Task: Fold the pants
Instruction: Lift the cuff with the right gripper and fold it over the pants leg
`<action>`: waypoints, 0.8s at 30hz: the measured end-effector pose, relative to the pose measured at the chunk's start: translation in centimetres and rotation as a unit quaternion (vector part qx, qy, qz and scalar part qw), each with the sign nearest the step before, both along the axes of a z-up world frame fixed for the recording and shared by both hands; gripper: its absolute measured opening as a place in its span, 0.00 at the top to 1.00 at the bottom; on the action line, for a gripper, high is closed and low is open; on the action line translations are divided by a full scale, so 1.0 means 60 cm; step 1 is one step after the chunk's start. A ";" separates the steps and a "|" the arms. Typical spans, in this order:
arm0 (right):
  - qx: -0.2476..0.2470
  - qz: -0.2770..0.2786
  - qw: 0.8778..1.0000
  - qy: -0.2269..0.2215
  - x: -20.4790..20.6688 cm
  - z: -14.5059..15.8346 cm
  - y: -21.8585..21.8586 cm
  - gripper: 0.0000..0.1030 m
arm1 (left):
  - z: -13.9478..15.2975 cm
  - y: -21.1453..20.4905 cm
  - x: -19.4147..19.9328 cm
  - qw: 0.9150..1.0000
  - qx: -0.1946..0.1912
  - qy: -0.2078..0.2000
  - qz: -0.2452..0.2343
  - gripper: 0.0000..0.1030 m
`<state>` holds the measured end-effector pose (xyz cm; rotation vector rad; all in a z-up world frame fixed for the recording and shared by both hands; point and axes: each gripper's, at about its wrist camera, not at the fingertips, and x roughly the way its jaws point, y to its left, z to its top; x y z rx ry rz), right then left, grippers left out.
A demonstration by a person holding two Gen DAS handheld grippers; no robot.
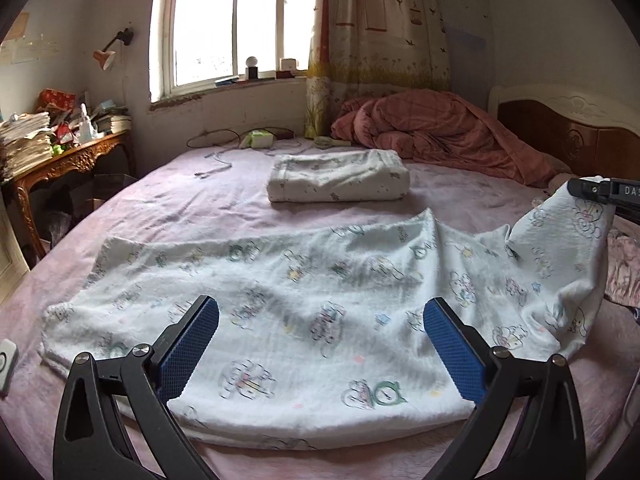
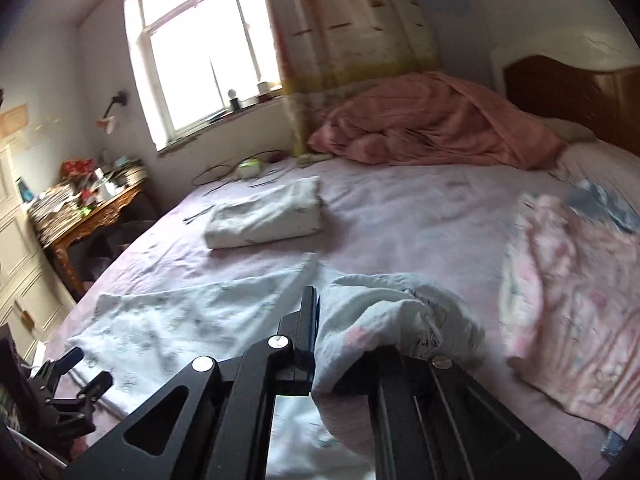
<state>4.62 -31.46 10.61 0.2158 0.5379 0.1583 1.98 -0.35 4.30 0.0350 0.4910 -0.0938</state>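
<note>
With the left gripper [image 1: 320, 344] spread and idle, the white cartoon-print cotton pants [image 1: 280, 300] may drag across the pink bed sheet [image 1: 180, 192] toward its headboard edge as the right gripper [image 2: 320, 328] lifts its pinched end.

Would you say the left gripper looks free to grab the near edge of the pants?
Probably yes: the left gripper is open just above the pants, and nothing lies between them.
</note>
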 end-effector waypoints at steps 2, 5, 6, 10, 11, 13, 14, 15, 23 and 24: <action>-0.004 0.020 1.000 0.004 0.015 0.002 0.050 0.95 | 0.012 0.019 0.004 1.000 0.003 -0.012 0.008 0.01; -0.011 0.044 0.999 0.012 0.028 -0.007 0.120 0.96 | 0.026 0.049 0.010 1.000 0.001 -0.026 0.015 0.01; -0.009 0.055 0.998 0.015 0.032 -0.012 0.145 0.96 | 0.030 0.058 0.013 0.999 -0.001 -0.030 0.018 0.01; 0.001 0.095 0.995 0.033 0.034 -0.041 0.227 0.96 | 0.031 0.102 0.024 0.999 -0.022 -0.038 0.027 0.01; 0.006 0.106 0.993 0.042 0.036 -0.054 0.249 0.96 | 0.027 0.111 0.026 0.998 -0.028 -0.037 0.031 0.01; 0.011 0.118 0.991 0.059 0.041 -0.081 0.280 0.96 | 0.013 0.129 0.032 0.998 -0.039 -0.028 0.037 0.01; 0.011 0.119 0.991 0.066 0.042 -0.094 0.290 0.96 | 0.006 0.136 0.035 0.998 -0.044 -0.020 0.039 0.01; 0.012 0.121 0.990 0.077 0.043 -0.112 0.302 0.96 | -0.003 0.142 0.040 0.998 -0.047 -0.011 0.040 0.01; 0.012 0.131 0.978 0.165 0.048 -0.237 0.350 0.95 | -0.059 0.153 0.059 0.997 -0.048 0.037 0.045 0.03; 0.014 0.130 0.977 0.170 0.048 -0.243 0.347 0.96 | -0.062 0.150 0.060 0.997 -0.048 0.041 0.042 0.03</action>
